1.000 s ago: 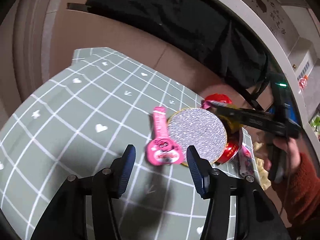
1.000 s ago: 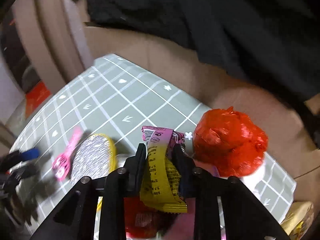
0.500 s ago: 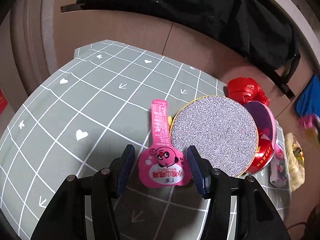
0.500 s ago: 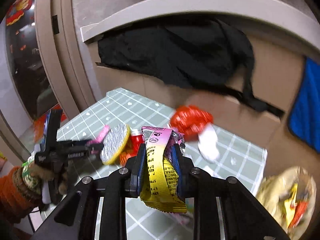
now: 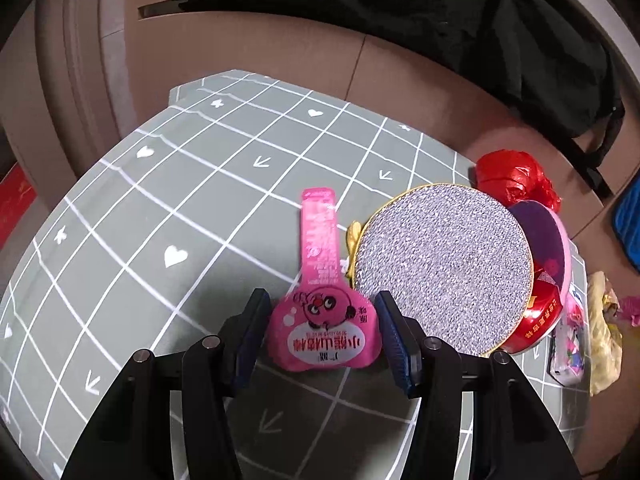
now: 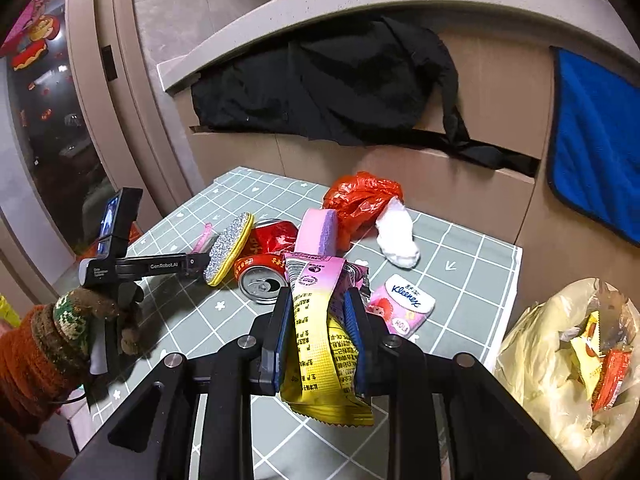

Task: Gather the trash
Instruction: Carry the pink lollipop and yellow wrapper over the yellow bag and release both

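Item: pink pouch [image 5: 324, 332], flat on the bench [image 5: 168, 208]. My left gripper [image 5: 320, 334] has advanced; its fingers, open, now bracket the pouch body, ready to close.

Item: yellow wrapper [image 6: 320, 344], clamped in my right gripper [image 6: 318, 344], lifted clear of the bench, now near the trash bag [image 6: 568, 364]; likely drop next.

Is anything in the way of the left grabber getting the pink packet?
No. The pink packet lies flat on the table, already between the open fingers of the left gripper. The glittery round pad sits close beside the right-hand finger but not between.
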### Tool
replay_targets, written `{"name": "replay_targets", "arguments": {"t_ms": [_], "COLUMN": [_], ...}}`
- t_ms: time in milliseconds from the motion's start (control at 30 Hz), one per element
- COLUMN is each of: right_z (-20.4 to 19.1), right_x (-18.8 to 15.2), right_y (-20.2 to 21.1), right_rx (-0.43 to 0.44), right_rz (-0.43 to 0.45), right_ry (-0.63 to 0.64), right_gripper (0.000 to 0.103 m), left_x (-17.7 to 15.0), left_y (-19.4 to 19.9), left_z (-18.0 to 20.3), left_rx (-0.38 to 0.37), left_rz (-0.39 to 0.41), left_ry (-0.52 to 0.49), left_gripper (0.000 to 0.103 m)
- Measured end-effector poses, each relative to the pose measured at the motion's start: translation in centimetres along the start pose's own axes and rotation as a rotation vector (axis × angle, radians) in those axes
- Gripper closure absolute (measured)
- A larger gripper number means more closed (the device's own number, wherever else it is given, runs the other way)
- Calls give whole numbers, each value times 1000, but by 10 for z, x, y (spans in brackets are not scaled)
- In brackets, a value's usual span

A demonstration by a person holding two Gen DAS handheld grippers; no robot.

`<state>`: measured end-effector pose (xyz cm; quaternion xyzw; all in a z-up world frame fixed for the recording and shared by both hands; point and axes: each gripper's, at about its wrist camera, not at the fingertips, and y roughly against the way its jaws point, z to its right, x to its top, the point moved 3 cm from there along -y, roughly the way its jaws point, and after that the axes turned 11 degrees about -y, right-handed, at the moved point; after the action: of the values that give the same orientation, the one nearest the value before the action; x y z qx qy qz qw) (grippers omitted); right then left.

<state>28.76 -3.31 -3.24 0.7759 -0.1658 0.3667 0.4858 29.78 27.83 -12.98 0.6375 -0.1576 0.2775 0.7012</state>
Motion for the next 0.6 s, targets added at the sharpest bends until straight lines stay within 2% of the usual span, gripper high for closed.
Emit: {"name": "replay_targets", "arguments": {"t_ms": [67,167,333,433,600], "right_z": [3,8,14,16,19], "right_x": [-1,-3,-6,-3,12], "right_y": [5,13,31,45,81], "right_rx": [4,8,17,18,-15], "right_rz": [10,26,63,97,199], "right_ry": [-1,-3,-15,-12,24], "right_gripper": [80,80,80,80,79], "left_x": [-4,-9,-7,5,26], "left_y": [5,18,63,103,175], "left_z": [-1,7,35,71,153], "left_rx": [-1,6,7,0,-75], "left_rz": [4,45,149,255,439], "left_ry": [25,7,-33,-114,-265], "left_gripper": [51,52,52,52,52]}}
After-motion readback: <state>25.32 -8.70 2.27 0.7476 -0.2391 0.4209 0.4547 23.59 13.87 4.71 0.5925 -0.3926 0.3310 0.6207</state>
